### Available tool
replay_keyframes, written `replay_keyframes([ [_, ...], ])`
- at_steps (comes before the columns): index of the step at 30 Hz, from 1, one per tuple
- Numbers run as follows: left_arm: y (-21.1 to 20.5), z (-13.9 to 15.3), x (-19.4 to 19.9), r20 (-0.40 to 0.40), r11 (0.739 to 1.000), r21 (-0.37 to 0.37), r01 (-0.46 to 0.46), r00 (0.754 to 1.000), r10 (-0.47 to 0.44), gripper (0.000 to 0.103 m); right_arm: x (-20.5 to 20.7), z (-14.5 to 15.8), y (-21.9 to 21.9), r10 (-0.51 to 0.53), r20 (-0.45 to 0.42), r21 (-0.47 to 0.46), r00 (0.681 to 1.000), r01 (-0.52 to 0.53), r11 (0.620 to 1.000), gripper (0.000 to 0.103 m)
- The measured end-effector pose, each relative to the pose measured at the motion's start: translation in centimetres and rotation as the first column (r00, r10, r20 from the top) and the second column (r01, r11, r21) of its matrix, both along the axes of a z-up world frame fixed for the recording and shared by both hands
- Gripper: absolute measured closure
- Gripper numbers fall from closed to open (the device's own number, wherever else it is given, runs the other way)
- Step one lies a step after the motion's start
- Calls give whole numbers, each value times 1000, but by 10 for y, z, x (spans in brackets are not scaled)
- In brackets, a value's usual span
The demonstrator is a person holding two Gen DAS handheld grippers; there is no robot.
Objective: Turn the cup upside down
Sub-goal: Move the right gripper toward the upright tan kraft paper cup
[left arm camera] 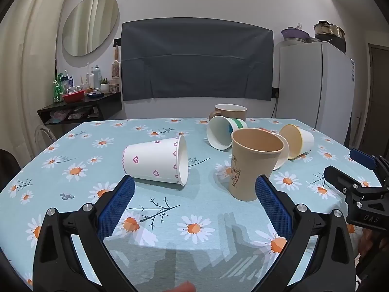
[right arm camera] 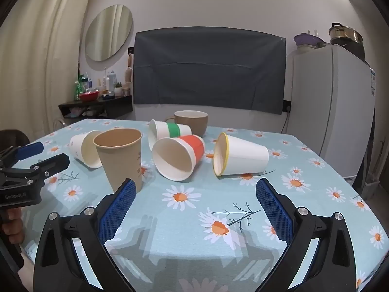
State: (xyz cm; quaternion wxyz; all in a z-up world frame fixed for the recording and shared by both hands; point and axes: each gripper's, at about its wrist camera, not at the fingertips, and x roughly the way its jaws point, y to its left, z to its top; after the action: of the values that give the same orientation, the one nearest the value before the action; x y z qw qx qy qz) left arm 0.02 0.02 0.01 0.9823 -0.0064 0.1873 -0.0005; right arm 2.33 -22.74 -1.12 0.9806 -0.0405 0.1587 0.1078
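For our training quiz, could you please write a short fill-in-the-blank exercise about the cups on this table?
1. The brown paper cup stands upright with its mouth facing ____.
2. The heart-patterned cup lies on its ____.
3. The cup with the yellow rim lies to the ____ of the orange-banded cup in the right wrist view.
4. Both the left gripper and the right gripper are ____.

Missing words: up; side; right; open

We read "DAS" in pale letters on the black plastic body of the right gripper [left arm camera: 364,189], "GenRobot.AI" — small, faint — on the black body of the left gripper [right arm camera: 36,160], writing on the tan paper cup [right arm camera: 121,155] too blurred for us to read.
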Motion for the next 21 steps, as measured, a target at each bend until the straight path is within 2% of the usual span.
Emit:
replay_keyframes([
  [21,-9,-1,-3,13,998,55,-3,1000,2,6,2,-1,2,7,-9,-14,1000,-7,1000,8],
])
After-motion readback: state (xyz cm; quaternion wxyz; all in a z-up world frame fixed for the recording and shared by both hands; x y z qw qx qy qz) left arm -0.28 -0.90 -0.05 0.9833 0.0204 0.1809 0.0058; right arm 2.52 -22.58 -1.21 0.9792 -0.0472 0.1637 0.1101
